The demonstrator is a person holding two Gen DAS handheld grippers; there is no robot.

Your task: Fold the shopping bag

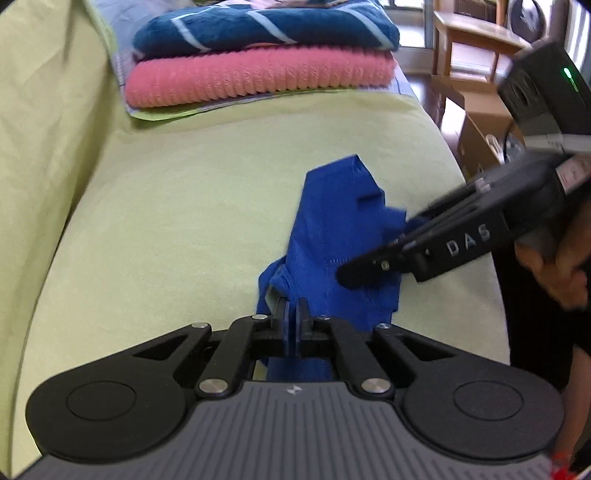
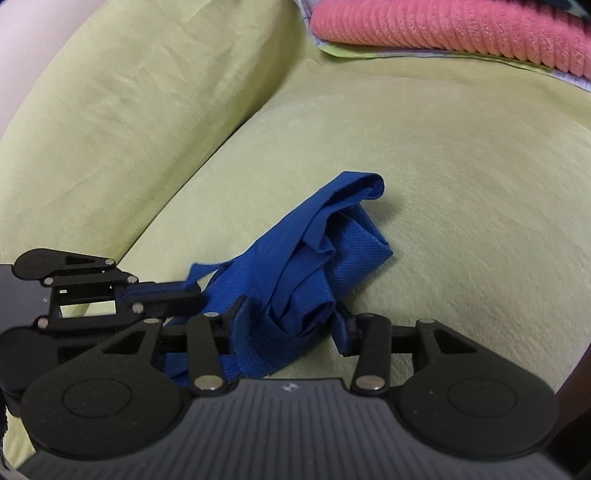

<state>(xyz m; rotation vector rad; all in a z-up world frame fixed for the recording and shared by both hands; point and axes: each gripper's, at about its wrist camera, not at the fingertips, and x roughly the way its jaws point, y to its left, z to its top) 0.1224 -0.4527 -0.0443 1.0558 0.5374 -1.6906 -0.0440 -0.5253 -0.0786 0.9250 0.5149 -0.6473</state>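
Blue shopping bag (image 1: pixel 332 236) lies bunched on the green sofa cushion (image 1: pixel 184 206), long axis running away from the left hand-held gripper (image 1: pixel 292 314), pinched tight on its near end. Right hand-held gripper (image 2: pixel 288 325) straddles the wad (half-spread, grip unclear).

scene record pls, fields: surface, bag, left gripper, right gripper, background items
surface: green sofa seat
bag: blue shopping bag, bunched in loose folds, lying on the seat
left gripper: shut on a bag strap
right gripper: part open, bunched bag between the jaws, grip unclear
background items: folded pink blanket with a navy striped towel stacked on top, far end of seat
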